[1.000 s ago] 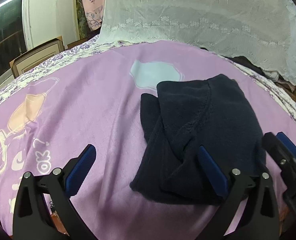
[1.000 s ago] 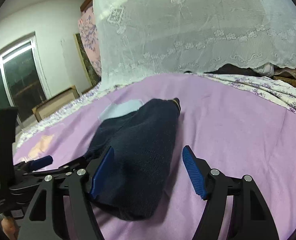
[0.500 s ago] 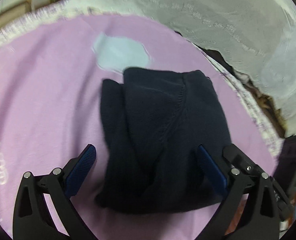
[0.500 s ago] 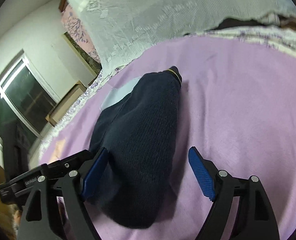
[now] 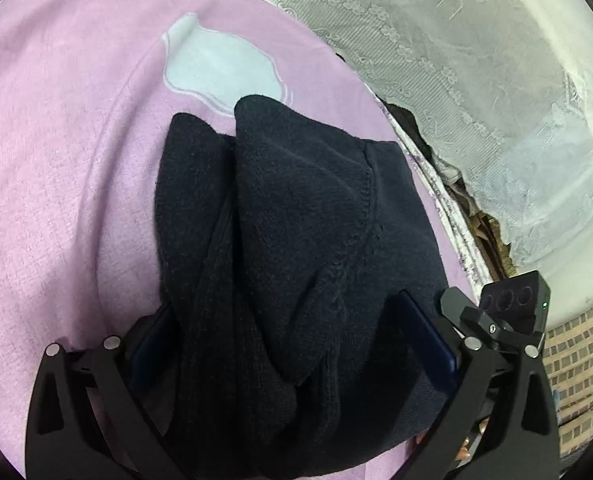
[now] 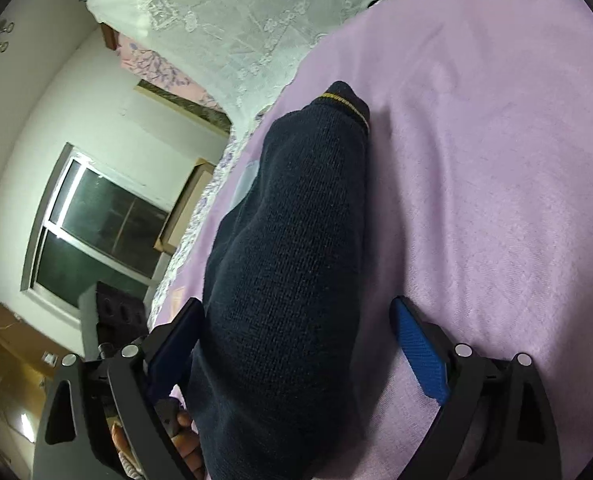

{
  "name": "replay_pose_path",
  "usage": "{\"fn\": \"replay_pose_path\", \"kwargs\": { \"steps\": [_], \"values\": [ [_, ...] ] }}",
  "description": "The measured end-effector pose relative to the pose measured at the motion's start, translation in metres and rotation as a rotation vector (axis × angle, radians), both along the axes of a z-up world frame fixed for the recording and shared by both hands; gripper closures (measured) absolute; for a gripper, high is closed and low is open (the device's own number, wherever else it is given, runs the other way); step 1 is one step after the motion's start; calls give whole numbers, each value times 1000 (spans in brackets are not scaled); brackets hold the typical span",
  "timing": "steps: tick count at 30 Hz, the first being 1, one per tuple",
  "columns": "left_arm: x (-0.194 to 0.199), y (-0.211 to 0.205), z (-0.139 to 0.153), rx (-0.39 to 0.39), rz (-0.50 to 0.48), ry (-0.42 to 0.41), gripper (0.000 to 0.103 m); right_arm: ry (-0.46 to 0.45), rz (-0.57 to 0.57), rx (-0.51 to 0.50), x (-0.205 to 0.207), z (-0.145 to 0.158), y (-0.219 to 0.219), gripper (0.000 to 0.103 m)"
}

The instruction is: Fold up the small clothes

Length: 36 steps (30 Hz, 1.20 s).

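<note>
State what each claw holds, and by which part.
Nothing is gripped: both the left claw and right claw stand open, straddling the near end of the dark knitted garment.

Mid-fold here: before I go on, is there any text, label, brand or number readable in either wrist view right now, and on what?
None can be read.
Navy knit garment: no tag or print shows; only a thin yellow stripe at its cuff.
Purple bedsheet: a pale blue printed patch, no lettering in view.
Cardboard box: a small label, too small to read.
</note>
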<state>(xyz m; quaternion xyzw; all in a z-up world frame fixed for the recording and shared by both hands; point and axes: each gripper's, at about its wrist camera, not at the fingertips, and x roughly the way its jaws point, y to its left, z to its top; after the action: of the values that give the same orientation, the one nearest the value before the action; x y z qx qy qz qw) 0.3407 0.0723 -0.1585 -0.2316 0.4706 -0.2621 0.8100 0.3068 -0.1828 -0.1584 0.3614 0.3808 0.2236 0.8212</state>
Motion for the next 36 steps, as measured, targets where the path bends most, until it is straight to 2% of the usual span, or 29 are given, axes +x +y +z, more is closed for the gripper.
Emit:
{"fn": "replay_pose_path", "kwargs": {
  "steps": [5, 12, 16, 19, 22, 25, 27, 30, 34, 36],
  "values": [
    [-6, -1, -1, 7, 42, -50, 4, -68, 32, -94, -3, 3, 13, 4],
    [-4, 4, -2, -15, 170, -58, 4, -84, 79, -64, -6, 5, 4, 4],
    [-7, -4, 3, 47, 215, -63, 4, -93, 114, 3, -12, 5, -11, 4],
    [-11, -1, 5, 34, 205, -50, 4, -95, 117, 51, -13, 4, -17, 4],
    [-11, -1, 6, 32, 173, -32, 4, -105, 134, 26, -14, 5, -12, 3],
    [-7, 0, 6, 45, 99, 2, 4, -101, 144, 9, -15, 6, -11, 3],
    [-2, 8, 4, -3, 37, 24, 4, -94, 142, 6, -14, 6, -11, 3],
    [1, 16, 1, -68, 36, 34, 4, -81, 136, -32, -12, 5, -6, 3],
    [1, 2, 6, -16, 4, 7, 4, -56, 125, -87, -3, 5, 6, 3],
    [1, 2, 6, -29, -3, 11, 4, -53, 130, -80, 3, 6, 10, 3]
  ]
}}
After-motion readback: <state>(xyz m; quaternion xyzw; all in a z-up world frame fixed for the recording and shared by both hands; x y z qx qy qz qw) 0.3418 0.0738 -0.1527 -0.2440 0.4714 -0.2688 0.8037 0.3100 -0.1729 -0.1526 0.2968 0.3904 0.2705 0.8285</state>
